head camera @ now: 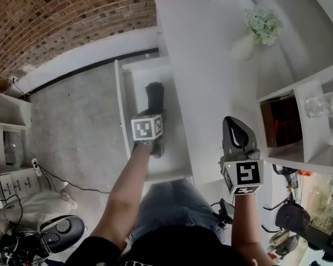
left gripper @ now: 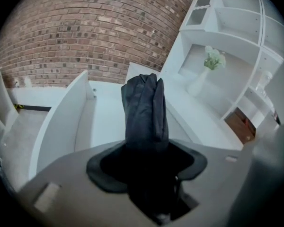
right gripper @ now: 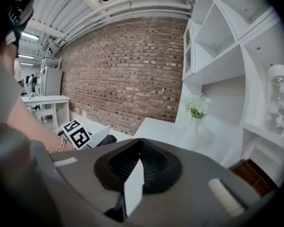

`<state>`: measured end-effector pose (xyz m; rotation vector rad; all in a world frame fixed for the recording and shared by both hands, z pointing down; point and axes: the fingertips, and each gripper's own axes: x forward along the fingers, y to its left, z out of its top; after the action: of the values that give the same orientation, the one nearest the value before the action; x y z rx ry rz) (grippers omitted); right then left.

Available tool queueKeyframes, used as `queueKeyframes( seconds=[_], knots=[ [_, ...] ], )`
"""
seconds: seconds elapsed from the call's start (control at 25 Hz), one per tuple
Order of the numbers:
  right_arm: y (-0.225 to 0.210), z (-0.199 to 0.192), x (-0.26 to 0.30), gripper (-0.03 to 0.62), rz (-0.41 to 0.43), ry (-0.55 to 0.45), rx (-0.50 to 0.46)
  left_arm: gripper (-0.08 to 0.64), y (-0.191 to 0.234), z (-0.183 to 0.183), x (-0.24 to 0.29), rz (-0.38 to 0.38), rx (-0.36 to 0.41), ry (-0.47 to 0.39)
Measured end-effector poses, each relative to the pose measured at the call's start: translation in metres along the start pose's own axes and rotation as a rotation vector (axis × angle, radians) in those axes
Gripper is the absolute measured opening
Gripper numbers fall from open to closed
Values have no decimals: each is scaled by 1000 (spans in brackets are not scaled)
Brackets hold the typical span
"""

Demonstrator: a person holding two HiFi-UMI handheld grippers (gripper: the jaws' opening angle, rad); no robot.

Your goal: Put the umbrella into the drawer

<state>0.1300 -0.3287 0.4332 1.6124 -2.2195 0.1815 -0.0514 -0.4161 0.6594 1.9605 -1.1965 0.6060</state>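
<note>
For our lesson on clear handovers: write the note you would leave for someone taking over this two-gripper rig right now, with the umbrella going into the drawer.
Left gripper: shut on the folded black umbrella, angled down over the open drawer.
Right gripper: shut, empty, above the white desk top.
Done: drawer open, umbrella gripped and held above it.
Left: lay the umbrella on the drawer floor and release it; whether it already touches the floor cannot be told.

Folded black umbrella point(head camera: 154, 96), aligned lengthwise within the open white drawer point(head camera: 121, 110), pulled out from the white desk point(head camera: 205, 93).
</note>
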Motion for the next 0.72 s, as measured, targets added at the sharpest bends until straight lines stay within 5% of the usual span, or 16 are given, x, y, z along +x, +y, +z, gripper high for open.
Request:
queueKeyframes(
  seconds=[0.72],
  knots=[
    [9,-24,21,3,43,57,7,250,28,-43,51,44,-138,206]
  ],
)
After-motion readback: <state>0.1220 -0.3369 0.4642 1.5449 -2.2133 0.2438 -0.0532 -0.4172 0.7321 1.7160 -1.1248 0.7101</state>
